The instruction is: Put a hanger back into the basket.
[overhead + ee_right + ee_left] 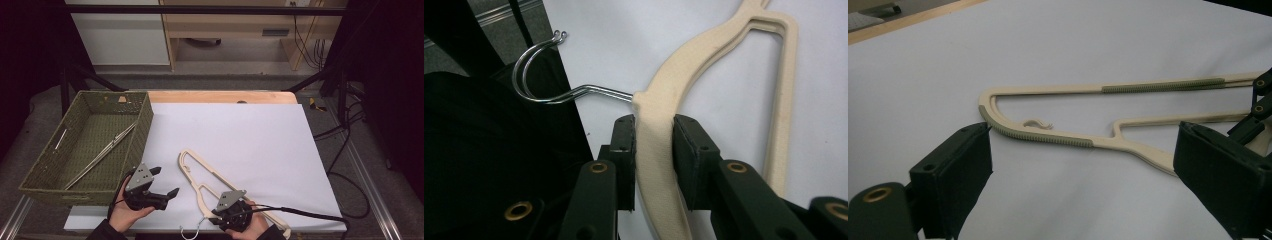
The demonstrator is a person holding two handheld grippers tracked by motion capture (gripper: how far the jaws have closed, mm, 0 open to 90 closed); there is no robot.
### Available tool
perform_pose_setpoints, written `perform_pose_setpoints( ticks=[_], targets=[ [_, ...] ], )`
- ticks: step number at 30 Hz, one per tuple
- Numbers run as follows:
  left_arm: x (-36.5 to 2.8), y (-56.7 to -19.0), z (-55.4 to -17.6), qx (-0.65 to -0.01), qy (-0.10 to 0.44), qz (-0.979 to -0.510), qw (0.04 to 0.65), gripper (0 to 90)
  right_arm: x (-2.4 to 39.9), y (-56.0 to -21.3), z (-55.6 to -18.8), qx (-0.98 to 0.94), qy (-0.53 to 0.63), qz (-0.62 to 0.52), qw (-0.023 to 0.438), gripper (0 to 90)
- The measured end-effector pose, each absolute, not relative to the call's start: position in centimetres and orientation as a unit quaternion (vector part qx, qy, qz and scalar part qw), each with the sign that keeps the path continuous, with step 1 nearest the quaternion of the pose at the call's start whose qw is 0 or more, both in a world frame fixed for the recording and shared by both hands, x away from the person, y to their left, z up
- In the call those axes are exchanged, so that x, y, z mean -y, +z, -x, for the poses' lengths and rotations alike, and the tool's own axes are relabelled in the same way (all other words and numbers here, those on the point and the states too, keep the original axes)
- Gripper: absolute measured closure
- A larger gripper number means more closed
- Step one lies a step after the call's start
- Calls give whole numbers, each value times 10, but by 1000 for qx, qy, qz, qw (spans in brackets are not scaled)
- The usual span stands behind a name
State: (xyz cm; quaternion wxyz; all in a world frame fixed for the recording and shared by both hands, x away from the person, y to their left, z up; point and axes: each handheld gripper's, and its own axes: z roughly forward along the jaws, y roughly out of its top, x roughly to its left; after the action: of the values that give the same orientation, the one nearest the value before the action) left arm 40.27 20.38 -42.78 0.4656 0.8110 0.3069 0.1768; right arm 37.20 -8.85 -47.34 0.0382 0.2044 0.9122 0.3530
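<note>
A cream wooden hanger (196,169), which looks like two stacked, lies on the white sheet (250,130) near the front edge. Its metal hook (541,80) reaches past the sheet's edge. My right gripper (218,212) is shut on the hanger's neck just beside the hook. In the right gripper view, both pads of the right gripper (654,125) press on the wood of the hanger (724,50). My left gripper (166,181) is held open to the left of the hanger, with nothing between its fingers. In the left gripper view, the left gripper (1083,130) faces the hanger's ribbed arm (1048,137).
A green woven basket (146,125) stands at the left on the table, with thin metal rods (102,152) lying in it. The wooden table edge (220,96) runs behind the sheet. Cables (345,150) trail off to the right.
</note>
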Motion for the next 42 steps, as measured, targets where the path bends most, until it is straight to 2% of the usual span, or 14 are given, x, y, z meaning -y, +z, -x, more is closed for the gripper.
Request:
perform_pose_setpoints(
  ticks=[11, 25, 32, 42],
  targets=[
    [-200, -429, -401, -279, 171, -824, 463, 92, 93, -464, -376, -908, 361, -212, 22, 724],
    [-168, -438, -399, -149, 149, -893, 397, 119, 100, -447, -377, -904, 377, -202, -13, 727],
    [-156, -445, -400, -98, 155, -912, 368, 176, 104, -441, -377, -901, 389, -191, -21, 729],
    [-126, -450, -400, -21, 193, -921, 338, 279, 106, -435, -375, -896, 401, -188, -31, 731]
  ],
)
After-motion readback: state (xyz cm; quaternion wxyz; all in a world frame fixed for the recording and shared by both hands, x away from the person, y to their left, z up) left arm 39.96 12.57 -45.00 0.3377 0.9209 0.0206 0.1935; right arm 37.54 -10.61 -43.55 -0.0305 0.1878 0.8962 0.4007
